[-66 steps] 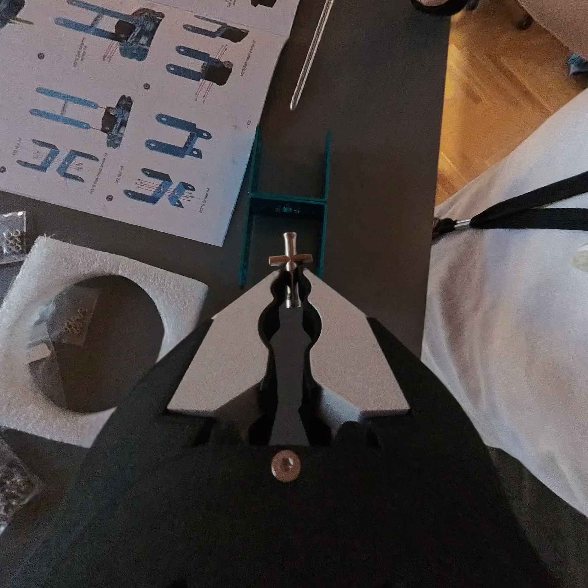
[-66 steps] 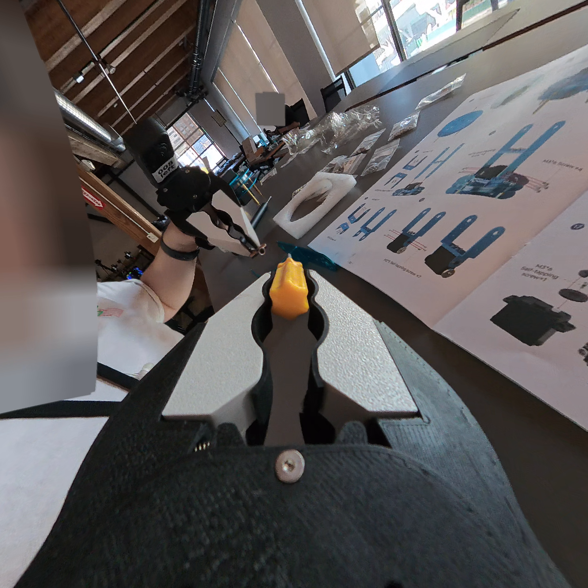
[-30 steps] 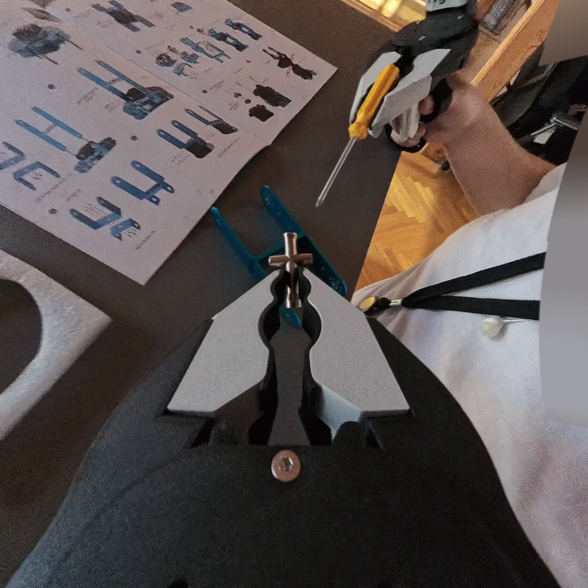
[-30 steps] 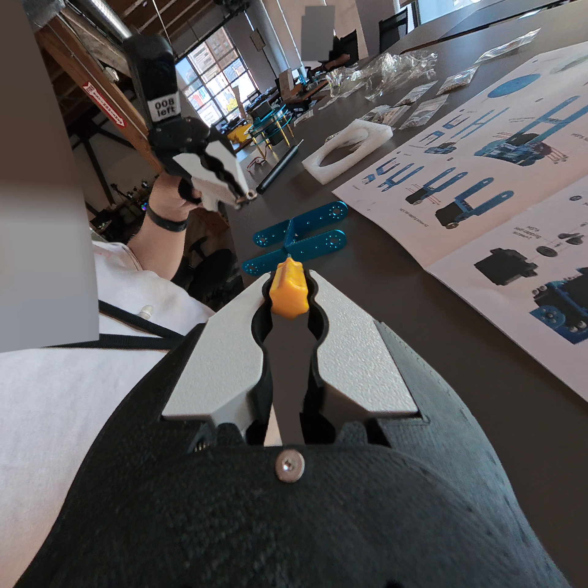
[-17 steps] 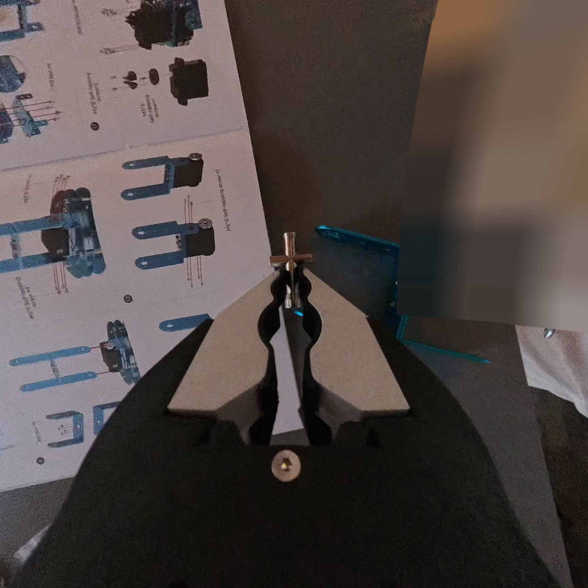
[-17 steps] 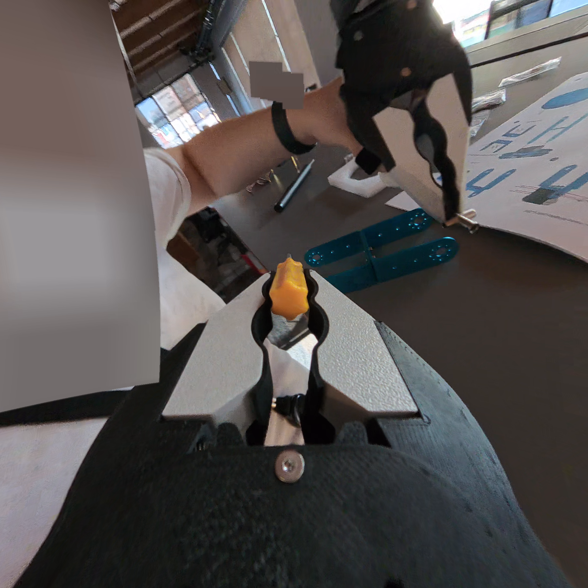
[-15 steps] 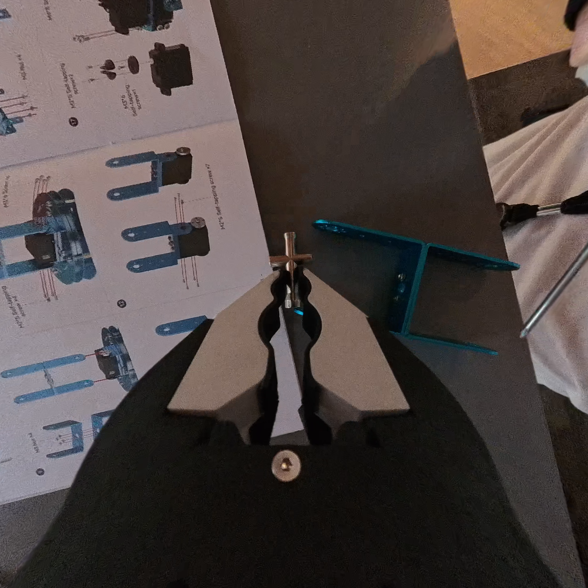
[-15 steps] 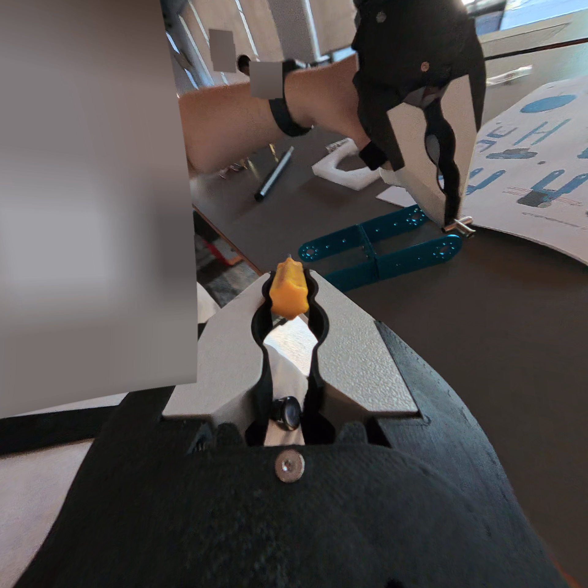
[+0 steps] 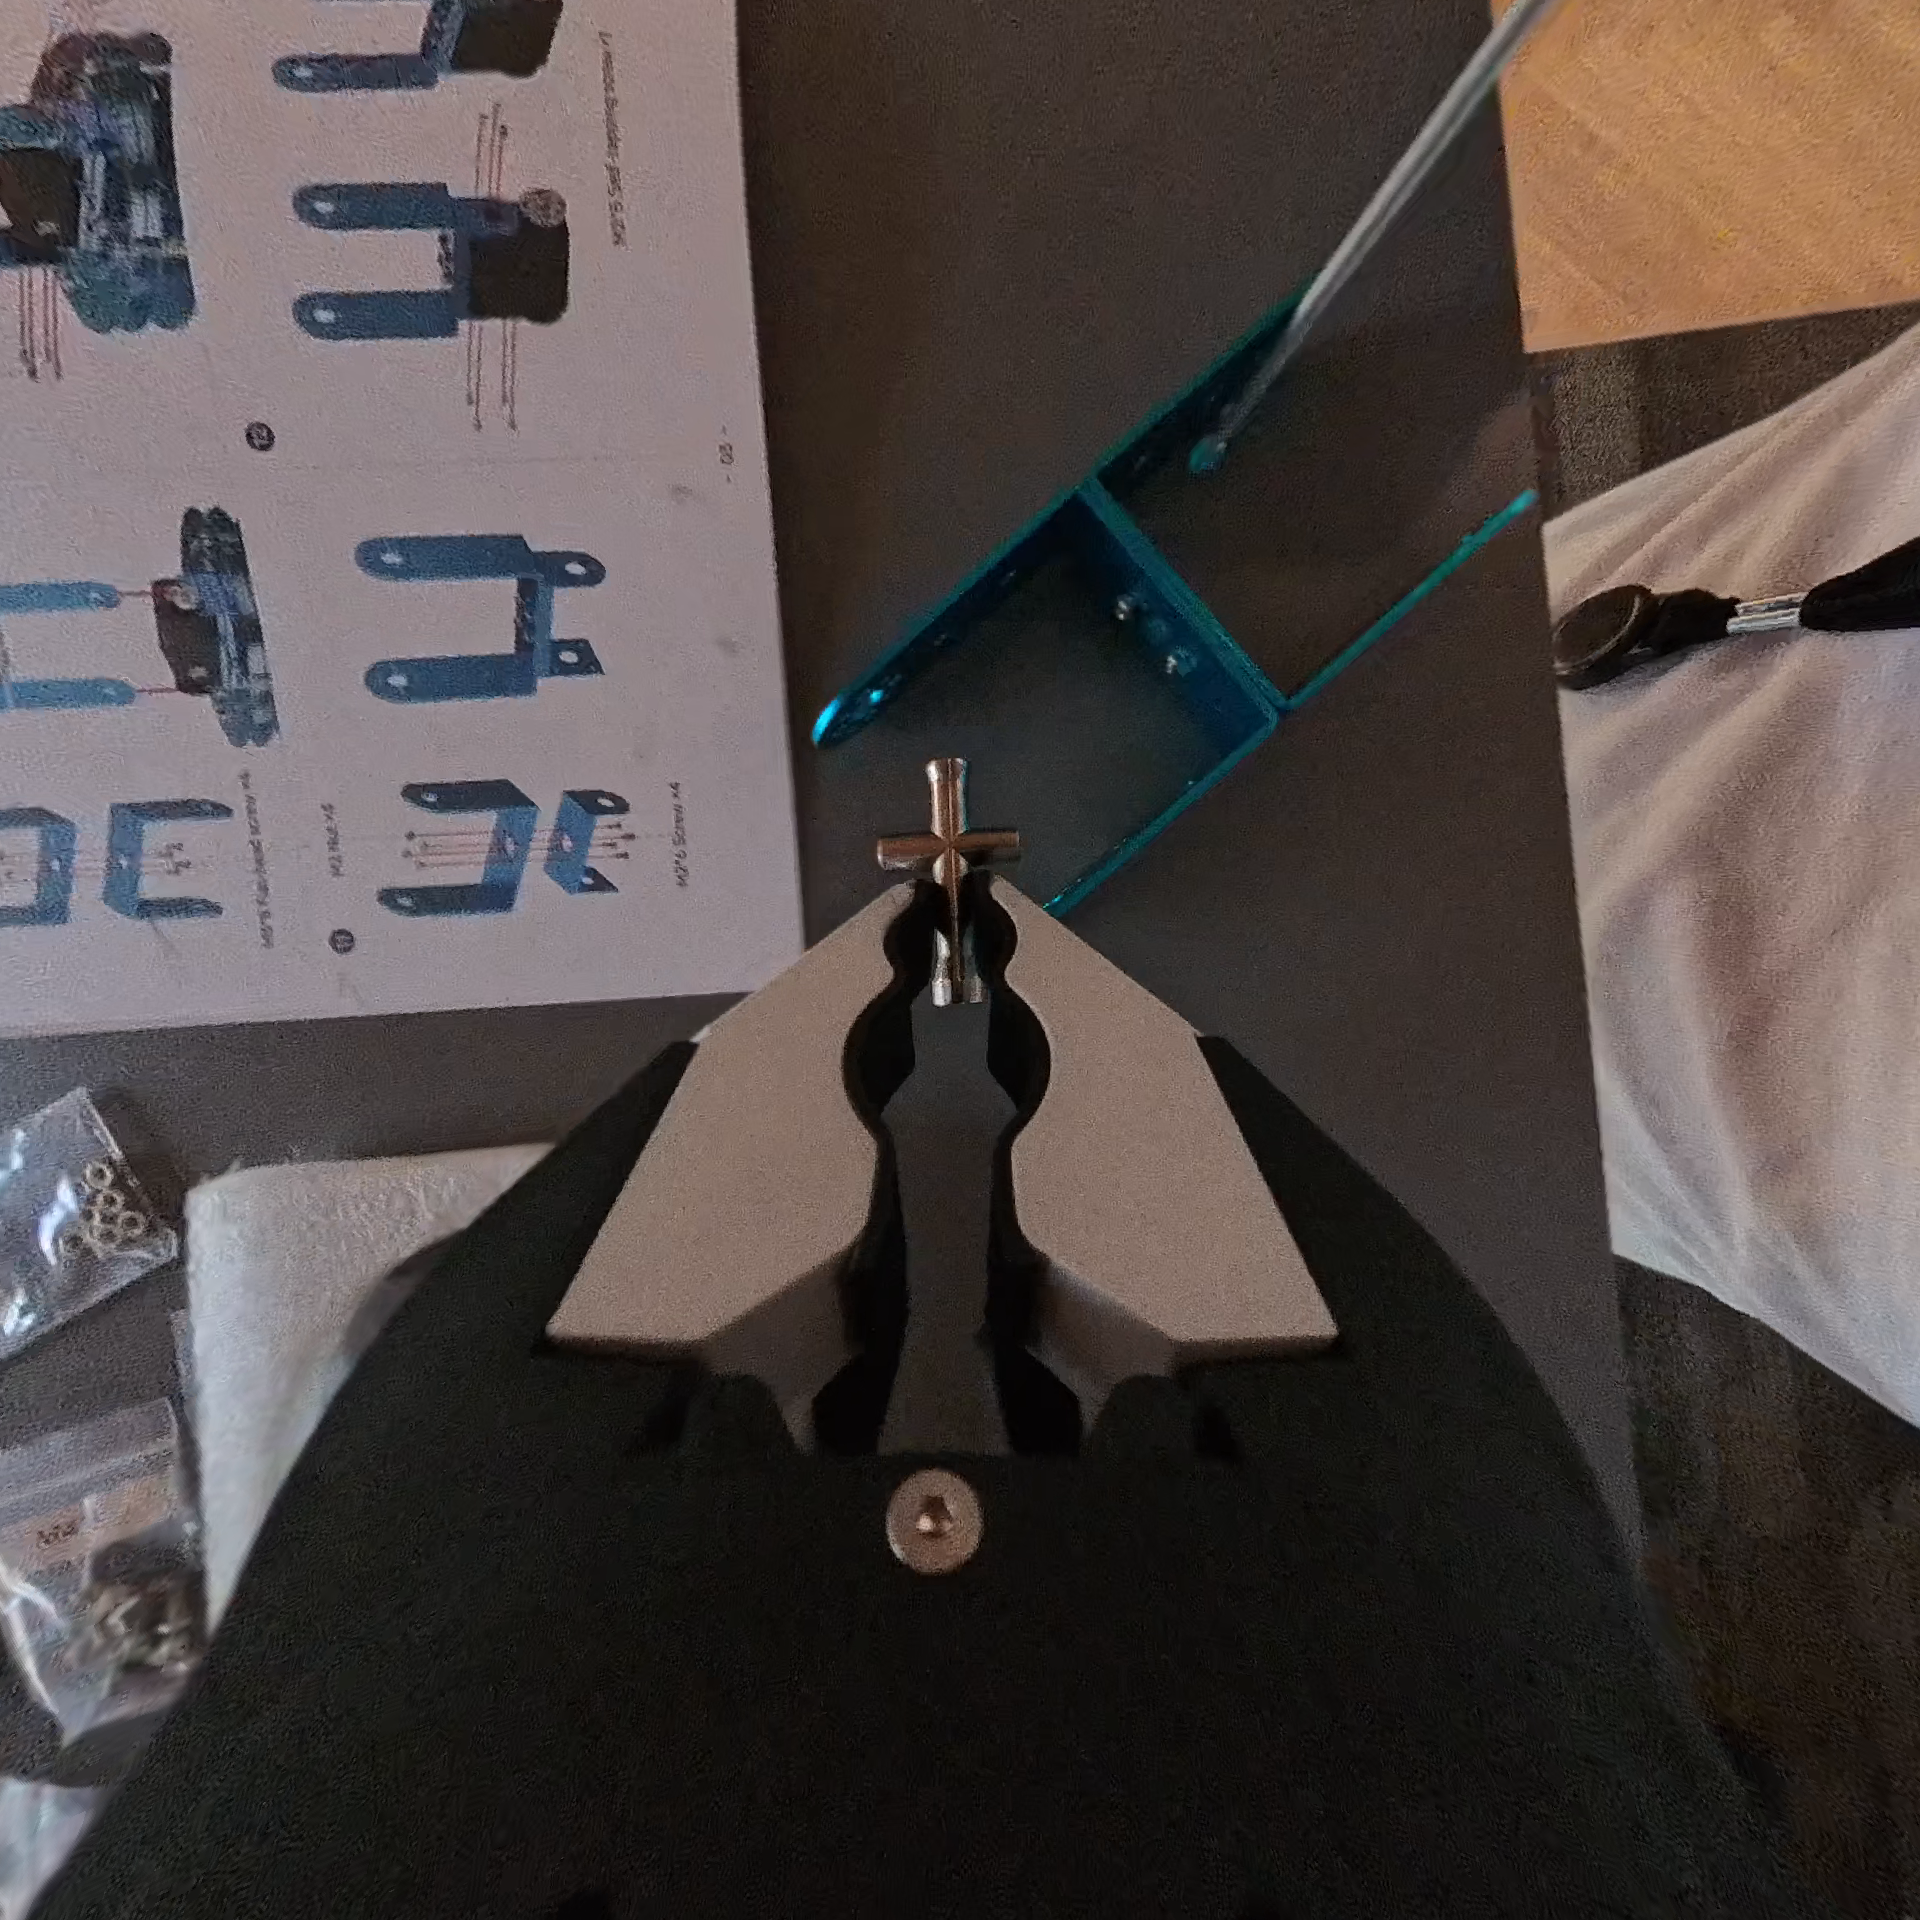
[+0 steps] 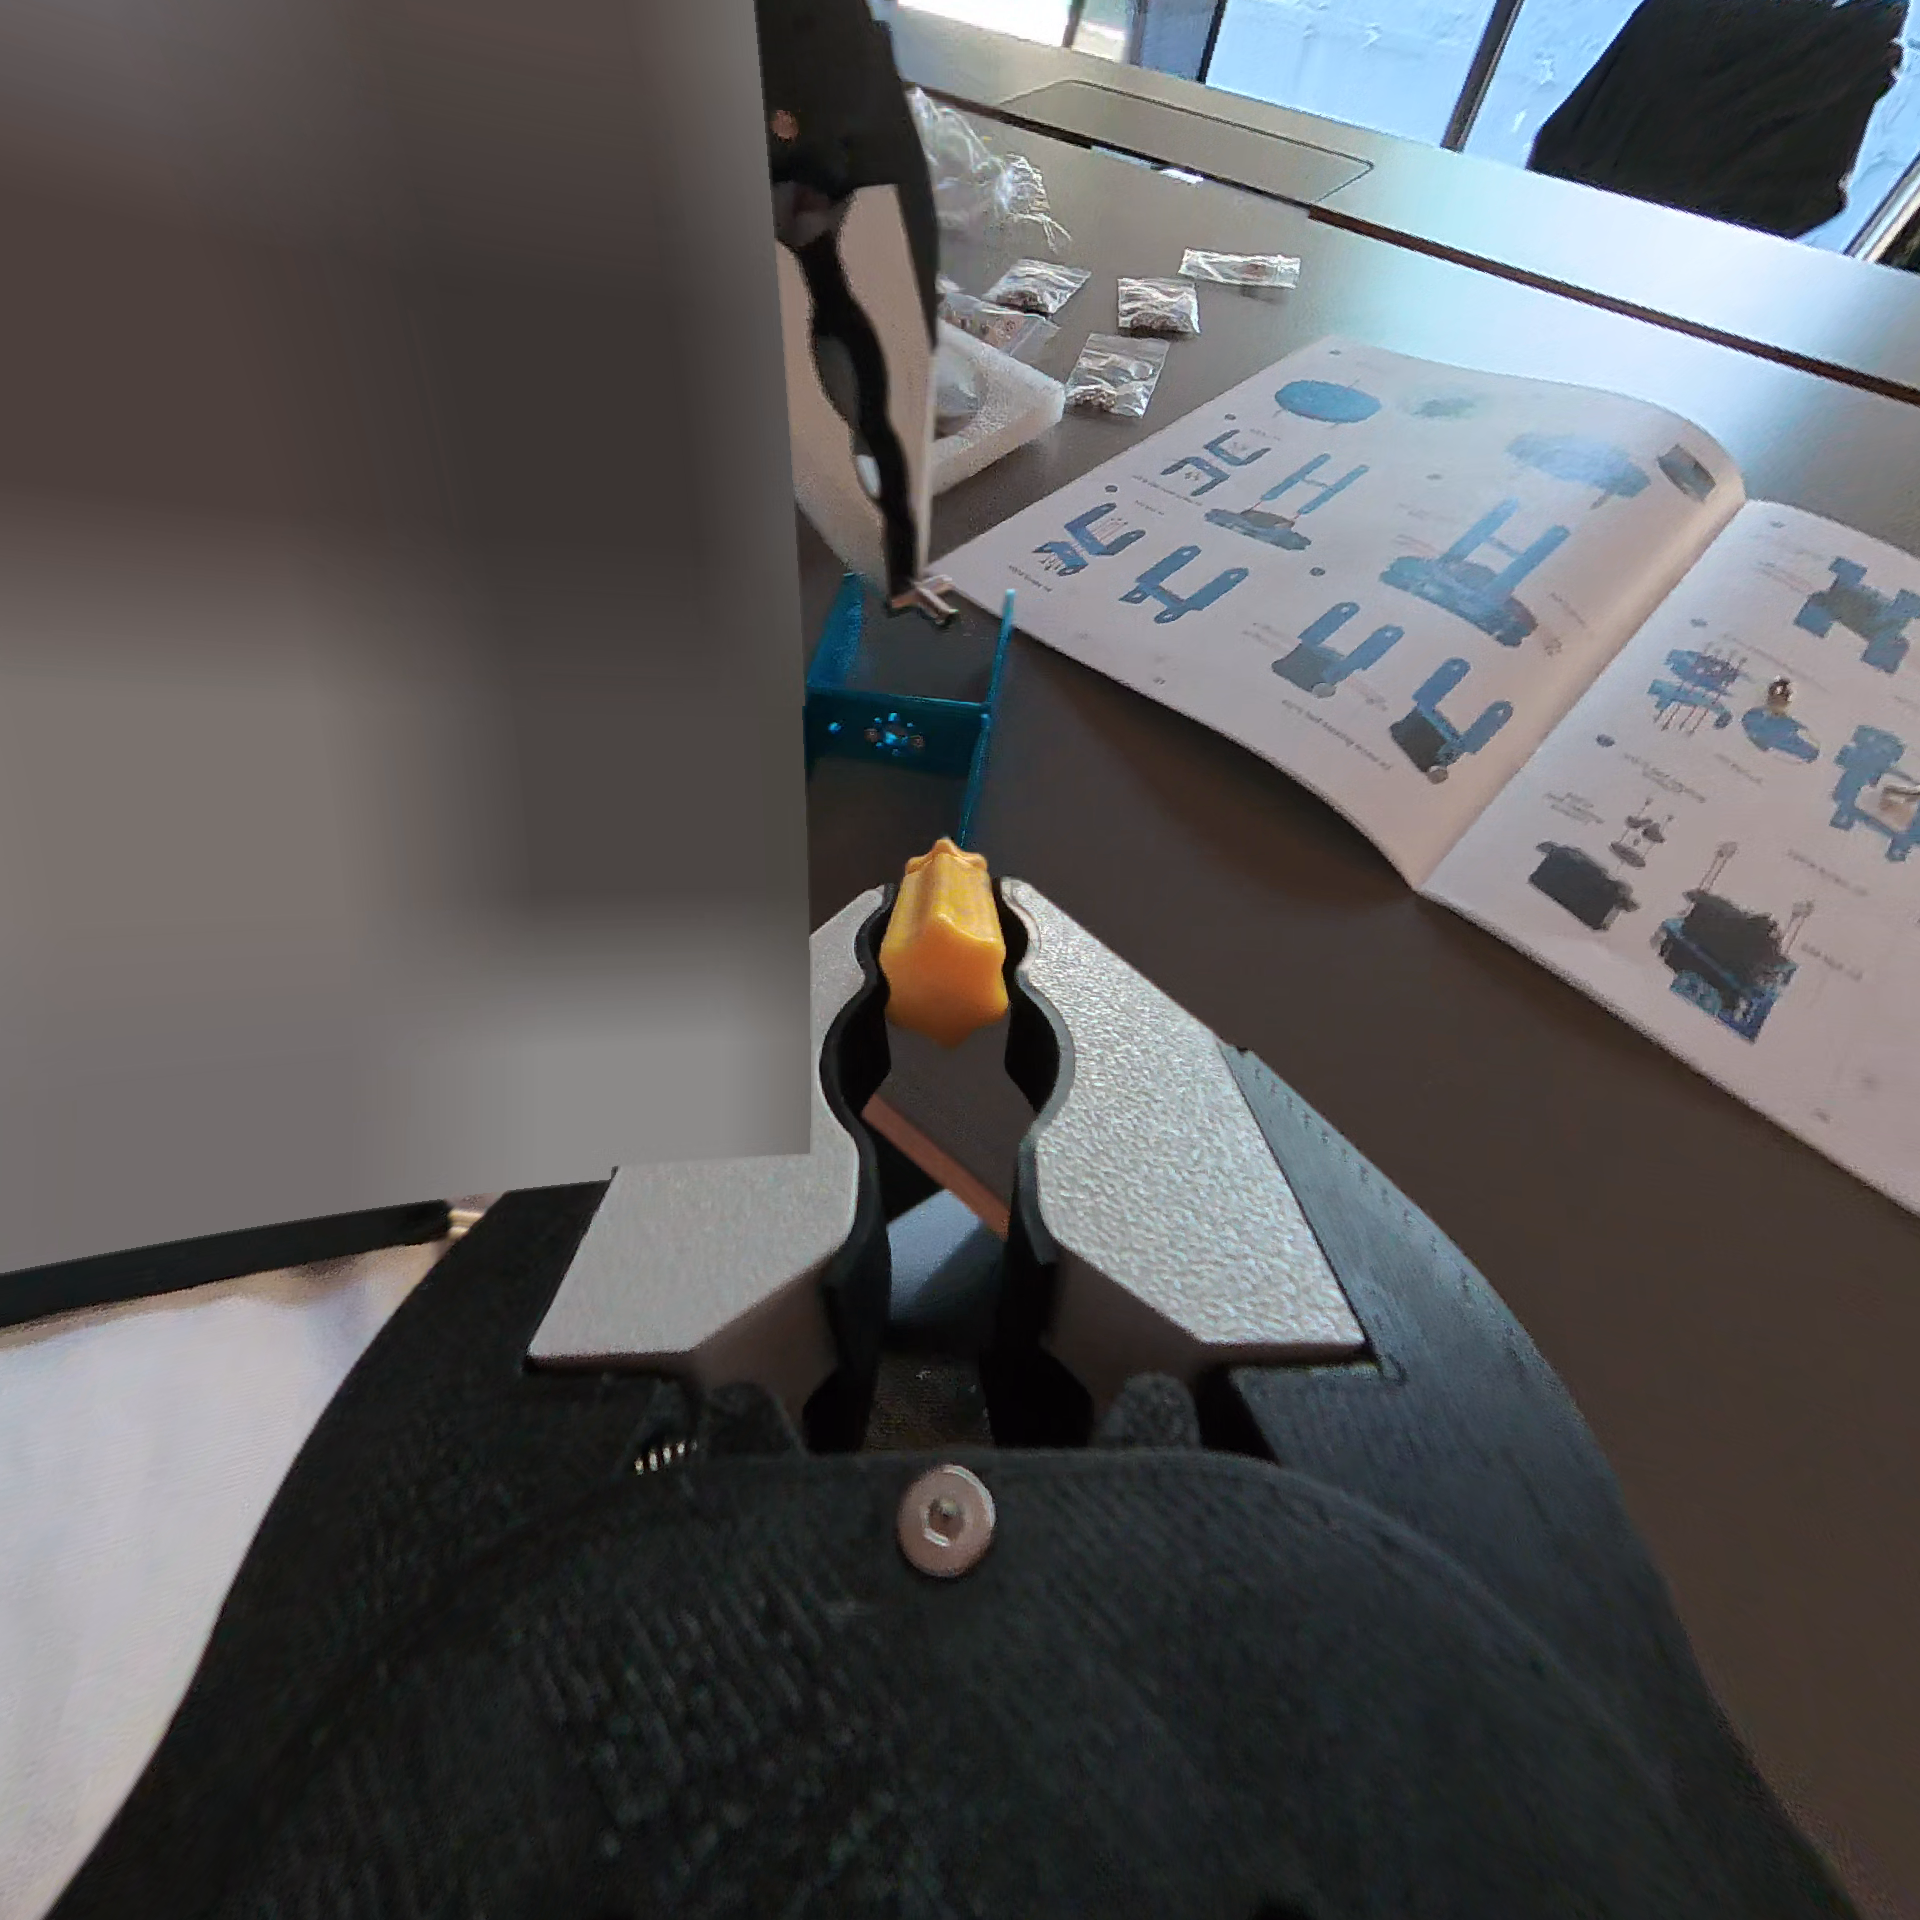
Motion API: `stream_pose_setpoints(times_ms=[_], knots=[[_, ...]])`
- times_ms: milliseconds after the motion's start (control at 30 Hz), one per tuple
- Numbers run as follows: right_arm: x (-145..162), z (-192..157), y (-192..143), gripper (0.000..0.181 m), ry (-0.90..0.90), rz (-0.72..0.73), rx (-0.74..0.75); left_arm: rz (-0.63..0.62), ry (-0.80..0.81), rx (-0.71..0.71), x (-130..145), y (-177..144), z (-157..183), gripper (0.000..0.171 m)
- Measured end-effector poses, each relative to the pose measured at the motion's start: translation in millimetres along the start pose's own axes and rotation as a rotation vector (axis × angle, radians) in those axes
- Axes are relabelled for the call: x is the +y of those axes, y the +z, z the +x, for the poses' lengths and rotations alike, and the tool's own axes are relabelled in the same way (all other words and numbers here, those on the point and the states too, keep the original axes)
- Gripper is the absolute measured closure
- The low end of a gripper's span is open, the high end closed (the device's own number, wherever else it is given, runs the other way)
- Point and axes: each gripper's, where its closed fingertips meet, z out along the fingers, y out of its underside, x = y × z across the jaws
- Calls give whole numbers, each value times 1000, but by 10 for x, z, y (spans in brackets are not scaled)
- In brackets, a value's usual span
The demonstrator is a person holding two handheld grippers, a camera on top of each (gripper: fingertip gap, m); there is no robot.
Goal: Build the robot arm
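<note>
Currently, your left gripper [image 9: 948, 896] is clenching a small cross-shaped metal wrench [image 9: 948, 844], one arm of the cross pinched between the tips and the other three sticking out ahead. It is hovering over the dark desk [image 9: 1060, 260], just beside the blue metal bracket [image 9: 1174, 634], which is lying near the desk's edge closest to you.

Your right gripper [image 10: 943, 920] is grasping the yellow handle [image 10: 943, 961] of a screwdriver, jaws clamped on it. In the left wrist view the screwdriver's steel shaft [image 9: 1351, 239] is coming in from the upper right, its tip sitting at one long arm of the bracket; whether it is touching the metal cannot be told.

In the right wrist view the bracket [image 10: 899, 727] is standing with its arms upright, and the left gripper [image 10: 914, 597] is hanging over it with the wrench [image 10: 928, 601] at its tips, close above the open top.

An open instruction booklet [image 9: 395, 499] is lying flat beside the bracket, toward the middle of the desk. A white foam block [image 9: 301, 1278] and clear bags of small hardware [image 9: 73, 1226] are sitting beyond the booklet's corner. More bags [image 10: 1122, 364] are scattered toward the far edge. Your white shirt [image 9: 1756, 987] and a black lanyard [image 9: 1766, 613] are showing past the near edge.
</note>
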Motion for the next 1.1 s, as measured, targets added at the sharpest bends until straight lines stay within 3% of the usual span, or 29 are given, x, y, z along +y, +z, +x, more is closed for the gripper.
stream_pose_setpoints(times_ms=[33,233,433,633,933,1100], knots=[[-15,63,37,165,-15,-6,-12,7,-19,-9,39,-27,73,166],[-152,351,361,165,-117,-28,-138,48,-143,-61,119,-76,501,166],[-196,407,462,165,-99,-27,-275,118,-196,-135,-39,-86,473,166],[-182,559,338,165,287,22,-538,33,-159,-117,-63,140,397,166],[-17,665,380,166,758,-55,-748,71,-179,-111,-154,194,407,166],[1,662,413,166,816,-82,-749,75,-196,-105,-148,201,427,166]])
